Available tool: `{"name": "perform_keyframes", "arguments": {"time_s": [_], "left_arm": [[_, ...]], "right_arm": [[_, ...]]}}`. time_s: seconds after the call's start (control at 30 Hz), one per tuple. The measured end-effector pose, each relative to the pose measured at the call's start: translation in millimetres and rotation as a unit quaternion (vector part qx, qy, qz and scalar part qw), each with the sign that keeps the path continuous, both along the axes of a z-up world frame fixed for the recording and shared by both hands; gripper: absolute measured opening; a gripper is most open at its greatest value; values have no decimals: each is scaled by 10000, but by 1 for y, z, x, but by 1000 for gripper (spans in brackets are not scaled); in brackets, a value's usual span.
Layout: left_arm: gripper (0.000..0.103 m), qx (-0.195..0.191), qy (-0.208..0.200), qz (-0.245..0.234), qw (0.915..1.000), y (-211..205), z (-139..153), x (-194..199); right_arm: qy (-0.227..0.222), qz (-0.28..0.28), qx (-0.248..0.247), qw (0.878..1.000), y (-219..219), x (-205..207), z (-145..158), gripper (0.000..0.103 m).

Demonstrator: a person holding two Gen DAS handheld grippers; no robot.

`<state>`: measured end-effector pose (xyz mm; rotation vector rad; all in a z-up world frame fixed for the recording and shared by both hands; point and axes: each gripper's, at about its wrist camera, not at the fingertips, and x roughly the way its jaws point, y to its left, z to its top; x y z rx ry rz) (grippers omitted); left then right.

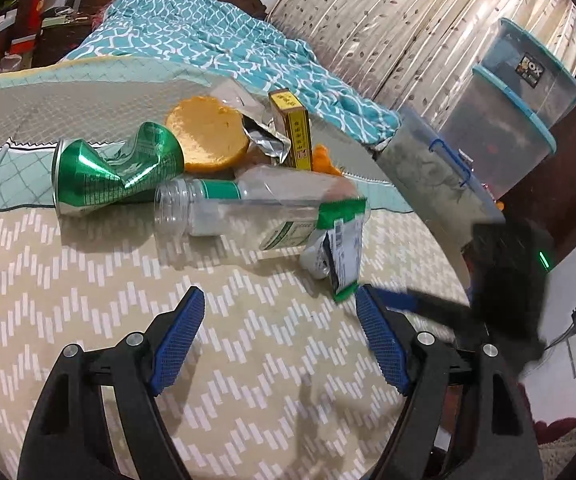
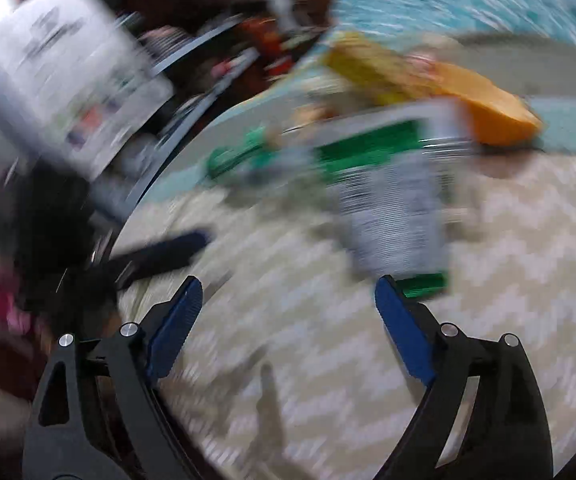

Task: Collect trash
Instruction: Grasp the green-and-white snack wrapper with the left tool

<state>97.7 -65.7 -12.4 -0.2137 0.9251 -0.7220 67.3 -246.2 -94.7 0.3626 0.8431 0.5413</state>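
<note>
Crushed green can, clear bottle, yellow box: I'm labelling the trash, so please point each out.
crushed green can (image 1: 116, 168), left wrist view, on its dented side.
clear bottle (image 1: 248, 212), left wrist view, on its transparent body.
yellow box (image 1: 298, 136), left wrist view, on its printed front face.

Crushed green can (image 1: 116, 170), clear bottle (image 1: 244, 212) and green wrapper (image 1: 342, 248) lie clustered together.

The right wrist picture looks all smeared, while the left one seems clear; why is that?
Right wrist view: motion blur streaks the plastic bottle and orange peel; only the open right gripper stays sharp, since the camera rides with it. Left wrist view: crisp crushed green can and left gripper, fisheye bending at the edges.
</note>
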Motion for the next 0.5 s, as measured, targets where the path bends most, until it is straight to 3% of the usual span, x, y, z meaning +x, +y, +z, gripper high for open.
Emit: {"name": "perform_keyframes", "arguments": {"time_s": [0.2,0.27,0.33,0.4,0.5], "left_arm": [[76,-43,243,-339,9991,-27,-14,12],[76,37,254,-540,9982,-47,-18,15],[76,43,267,-694,9972,-63,-23,16],[76,53,260,-761,9967,-74,-24,18],[76,93,235,-754,9968,-85,-27,24]], "right_arm": [[253,-1387,463,9889,-56,-14,-10,84],[378,-1713,609,9826,-77,-9,-10,55],[392,-2036,382,9775,-86,1,-9,34],[508,-2371,-126,9701,-86,14,-12,31],[537,-2183,-327,9738,-74,26,-14,29]]}}
